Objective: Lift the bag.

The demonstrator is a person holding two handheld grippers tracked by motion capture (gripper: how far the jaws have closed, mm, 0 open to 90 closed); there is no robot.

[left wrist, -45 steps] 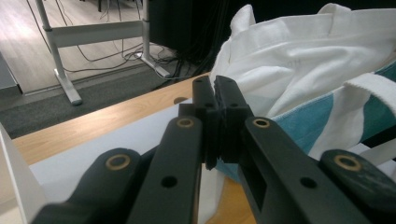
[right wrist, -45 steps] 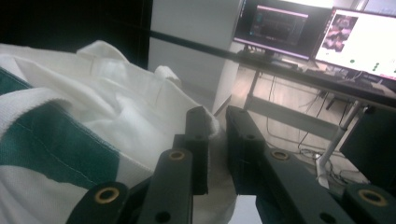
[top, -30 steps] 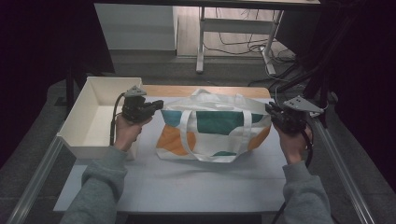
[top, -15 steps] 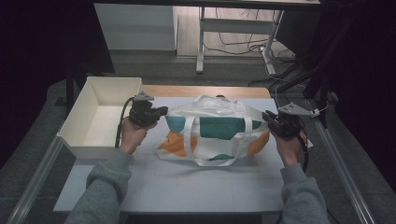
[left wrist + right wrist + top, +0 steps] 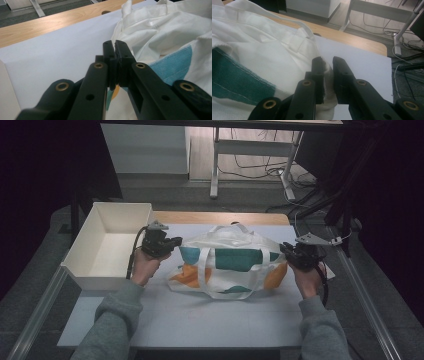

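High view looked forward and down from above; both gripper views sat close, low over the worktop [image 5: 200, 320], sharing the bag [image 5: 230, 262].

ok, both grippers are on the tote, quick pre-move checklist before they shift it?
1. Left gripper clamped on the white cloth tote bag with teal and orange patches: fingers are shut at the bag's edge; cloth between them: cannot tell.
2. Right gripper holding the bag: ok, cloth bunched between its fingers, though a gap shows.
3. Bag resting on the white table mat: ok, lying flat between the two grippers.
4. Bag handles free: ok, white straps lie loose on top.
5. Open white rectangular bin beside the left hand: ok, nothing seen inside.
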